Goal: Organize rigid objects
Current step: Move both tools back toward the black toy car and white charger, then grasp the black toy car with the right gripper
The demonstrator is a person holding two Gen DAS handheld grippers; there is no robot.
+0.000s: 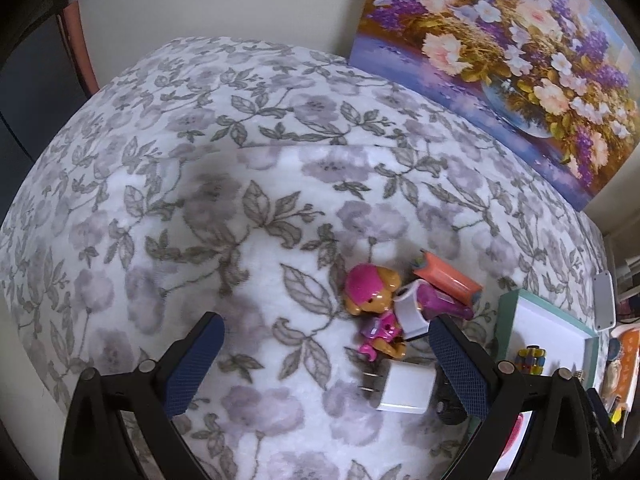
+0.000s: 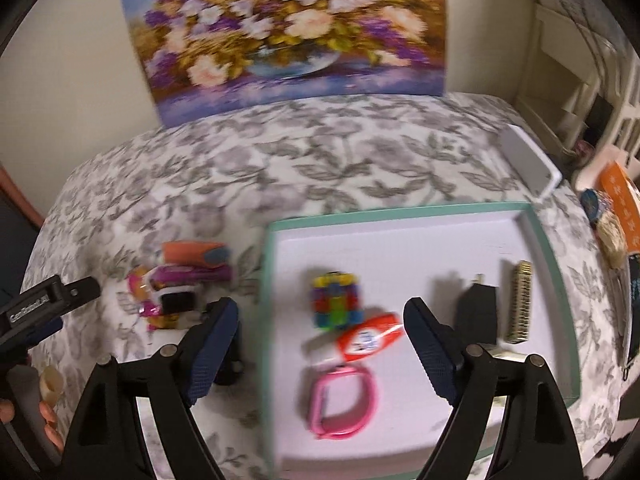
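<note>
Your left gripper [image 1: 324,364] hangs wide and empty; the white charger [image 1: 406,392] lies just inside its right finger, prongs pointing left, with the toy dog [image 1: 374,304] crowded just ahead. Open blanket lies to the left. Your right gripper [image 2: 320,344], also wide and empty, hovers over the teal-rimmed tray [image 2: 400,210], farther from that pile.

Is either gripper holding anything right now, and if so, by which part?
Nothing is held. The left gripper and right gripper are both open, with nothing clamped between their fingers.
</note>
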